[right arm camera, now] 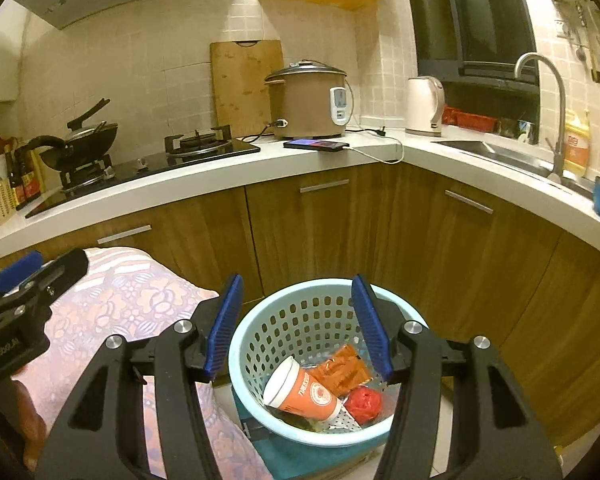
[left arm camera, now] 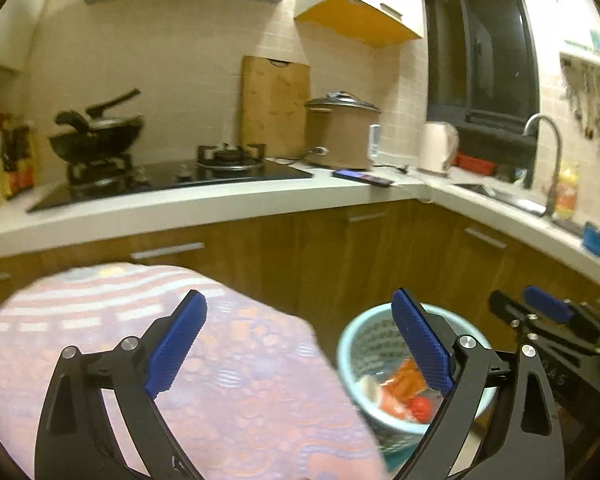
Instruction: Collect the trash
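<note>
A light blue perforated trash basket (right arm camera: 296, 320) stands on the floor by the cabinets. It holds an orange paper cup (right arm camera: 304, 394), an orange wrapper (right arm camera: 344, 370) and a red crumpled ball (right arm camera: 363, 402). My right gripper (right arm camera: 300, 324) is open and empty above the basket. My left gripper (left arm camera: 300, 344) is open and empty, over the edge of a table with a pink patterned cloth (left arm camera: 228, 376). The basket also shows in the left wrist view (left arm camera: 364, 344), to the right of the table. The left gripper shows at the left edge of the right wrist view (right arm camera: 24, 276).
Wooden cabinets (right arm camera: 320, 224) under a white L-shaped counter (right arm camera: 204, 184) stand behind the basket. On the counter are a gas stove with a wok (right arm camera: 80, 140), a rice cooker (right arm camera: 308, 100), a phone (right arm camera: 316, 144), a kettle (right arm camera: 424, 106) and a sink with a tap (right arm camera: 540, 92).
</note>
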`<state>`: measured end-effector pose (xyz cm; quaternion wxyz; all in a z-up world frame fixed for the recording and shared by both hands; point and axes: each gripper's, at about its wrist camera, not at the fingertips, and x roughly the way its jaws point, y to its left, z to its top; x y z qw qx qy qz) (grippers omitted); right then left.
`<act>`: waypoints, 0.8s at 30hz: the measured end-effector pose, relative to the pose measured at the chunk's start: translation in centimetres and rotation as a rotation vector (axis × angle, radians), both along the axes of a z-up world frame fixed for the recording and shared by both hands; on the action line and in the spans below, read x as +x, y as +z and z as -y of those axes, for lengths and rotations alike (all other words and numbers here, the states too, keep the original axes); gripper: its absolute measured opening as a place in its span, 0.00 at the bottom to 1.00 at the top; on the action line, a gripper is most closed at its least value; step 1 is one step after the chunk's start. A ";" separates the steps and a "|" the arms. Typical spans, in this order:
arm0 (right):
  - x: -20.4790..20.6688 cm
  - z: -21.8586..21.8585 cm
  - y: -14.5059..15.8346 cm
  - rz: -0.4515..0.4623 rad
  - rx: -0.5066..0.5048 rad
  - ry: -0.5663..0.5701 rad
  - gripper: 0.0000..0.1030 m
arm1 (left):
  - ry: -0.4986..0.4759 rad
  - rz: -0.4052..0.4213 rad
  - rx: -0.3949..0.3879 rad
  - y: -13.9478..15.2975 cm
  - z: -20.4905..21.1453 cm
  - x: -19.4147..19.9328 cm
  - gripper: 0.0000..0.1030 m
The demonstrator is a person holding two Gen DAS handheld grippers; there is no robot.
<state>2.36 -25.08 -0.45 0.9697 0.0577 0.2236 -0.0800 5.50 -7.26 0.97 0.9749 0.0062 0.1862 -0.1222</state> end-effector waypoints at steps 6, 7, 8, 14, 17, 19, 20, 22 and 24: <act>-0.5 -0.2 -0.7 0.003 -0.004 -0.038 0.60 | 0.008 -0.002 -0.034 -0.2 -1.3 -0.5 0.92; -0.6 -0.2 -0.7 0.005 -0.004 -0.041 0.61 | 0.003 -0.009 -0.039 -0.3 -1.4 -0.4 0.92; -0.7 -0.3 -0.7 0.006 -0.005 -0.046 0.62 | 0.000 -0.014 -0.045 -0.5 -1.5 -0.3 0.92; -1.3 -0.3 -0.3 0.016 -0.025 -0.065 0.62 | -0.001 -0.059 -0.068 -1.9 -1.5 0.4 0.92; -1.6 -0.1 -0.1 0.022 -0.018 -0.068 0.65 | 0.011 -0.058 -0.037 -2.2 -1.0 0.4 0.92; -1.9 0.0 0.0 0.027 -0.028 -0.079 0.66 | 0.012 -0.053 -0.028 -2.3 -0.8 0.3 0.92; -2.0 0.0 0.1 0.029 -0.038 -0.087 0.66 | 0.014 -0.048 -0.024 -2.3 -0.7 0.3 0.92; -2.3 0.1 0.2 0.032 -0.048 -0.098 0.67 | 0.012 -0.044 -0.018 -2.3 -0.6 0.1 0.92; -2.4 0.2 0.2 0.033 -0.044 -0.102 0.67 | 0.000 -0.044 -0.018 -2.3 -0.5 0.1 0.92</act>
